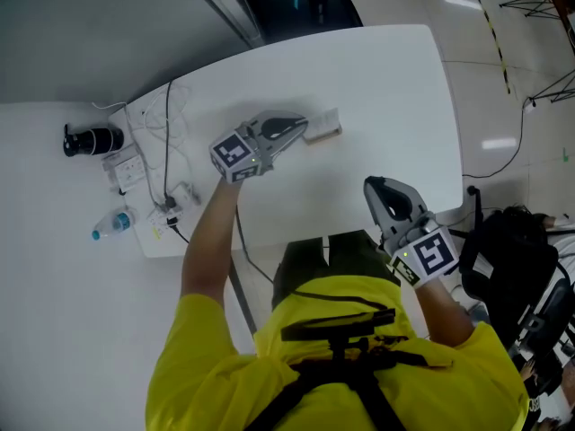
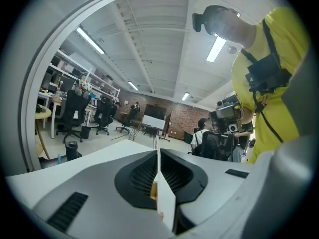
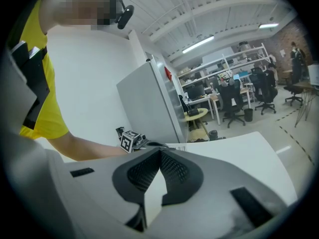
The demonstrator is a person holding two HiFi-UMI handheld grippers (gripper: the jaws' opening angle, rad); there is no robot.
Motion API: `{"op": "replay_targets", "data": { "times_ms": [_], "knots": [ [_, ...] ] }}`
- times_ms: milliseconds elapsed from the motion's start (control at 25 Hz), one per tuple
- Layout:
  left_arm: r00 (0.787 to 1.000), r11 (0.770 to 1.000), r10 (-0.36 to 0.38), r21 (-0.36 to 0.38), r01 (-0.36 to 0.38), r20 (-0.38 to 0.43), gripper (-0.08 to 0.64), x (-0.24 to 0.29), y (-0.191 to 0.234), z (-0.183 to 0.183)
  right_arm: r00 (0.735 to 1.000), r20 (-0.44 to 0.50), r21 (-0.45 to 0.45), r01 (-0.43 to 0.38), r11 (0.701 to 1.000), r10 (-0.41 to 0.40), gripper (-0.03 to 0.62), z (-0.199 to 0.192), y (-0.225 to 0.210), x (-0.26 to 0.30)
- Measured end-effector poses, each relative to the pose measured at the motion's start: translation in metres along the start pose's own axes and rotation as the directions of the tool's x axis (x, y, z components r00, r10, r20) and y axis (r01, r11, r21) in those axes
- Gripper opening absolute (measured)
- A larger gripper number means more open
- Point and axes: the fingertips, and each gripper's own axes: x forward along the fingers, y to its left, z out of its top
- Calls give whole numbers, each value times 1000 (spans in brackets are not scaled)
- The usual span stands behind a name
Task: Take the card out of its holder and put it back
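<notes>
**Card** (image 2: 165, 208): only your left gripper view shows it. It is a thin white sheet seen edge-on, pinched between the jaws, with a small brown piece beside it low in the gap.

**Left gripper** (image 1: 304, 131): your jaws are all but together, clamped on the card. The head view puts the tips at the card holder (image 1: 325, 127), about the middle of the table (image 1: 386, 88). From up there, card and holder merge into one pale block with a brownish near side. Whether the card sits in its slot cannot be told.

**Right gripper** (image 1: 373, 185): the jaws meet at the tips with nothing between them, and white table shows through the gap behind the tips. The head view places it over the table's near edge, toward the right corner and well apart from the card holder. Its own view alone catches your left gripper's marker cube (image 3: 130, 141) across the table.

**Table**: white. Cables (image 1: 167, 124) and a power strip (image 1: 131, 171) lie along its left edge, and a water bottle (image 1: 111, 225) lies by the near-left corner.

**Room**:
- The left gripper view shows ceiling strip lights (image 2: 217, 48), office chairs (image 2: 74, 114), a brick wall (image 2: 175, 114) and seated people.
- The right gripper view shows a grey cabinet (image 3: 148, 108), and desks and shelves behind it.
- The head view shows a black bag (image 1: 505, 260) on the floor to your right.
</notes>
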Motion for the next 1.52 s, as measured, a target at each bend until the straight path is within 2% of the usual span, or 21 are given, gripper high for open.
{"op": "replay_targets", "data": {
  "times_ms": [360, 480, 640, 800, 1120, 1240, 1400, 1520],
  "knots": [
    [1000, 1000, 20, 11, -20, 19, 17, 3, 0, 2, 1000, -6, 4, 0, 1000, 0, 6, -7, -1, 2],
    [999, 999, 35, -2, -35, 9, 17, 0, -1, 3, 1000, -9, 10, 3, 1000, -3, 6, -9, -3, 1],
    [1000, 1000, 17, 20, -17, -12, 17, -1, -3, -1, 1000, -6, 14, -1, 1000, 1, 6, -8, -2, 2],
    [999, 999, 30, 25, -30, -20, 17, 4, -5, -3, 1000, -2, 13, -2, 1000, 2, 6, -6, -3, 4],
    [999, 999, 44, -23, -43, 10, 23, 3, 1, -24, 1000, -27, 14, 11, 1000, -10, 6, -18, -8, 4],
    [998, 998, 50, -33, -49, 39, 71, 1, 2, -29, 999, -40, 17, 10, 1000, -9, 6, -26, -8, 5],
    [996, 997, 73, -34, -71, 56, 46, -4, 4, -23, 999, -42, 18, 9, 1000, -9, 6, -31, -9, 8],
    [990, 992, 126, -15, -125, 69, 46, -15, 4, -4, 1000, -27, 8, 1, 1000, -1, 6, -23, -5, 11]
  ]
}}
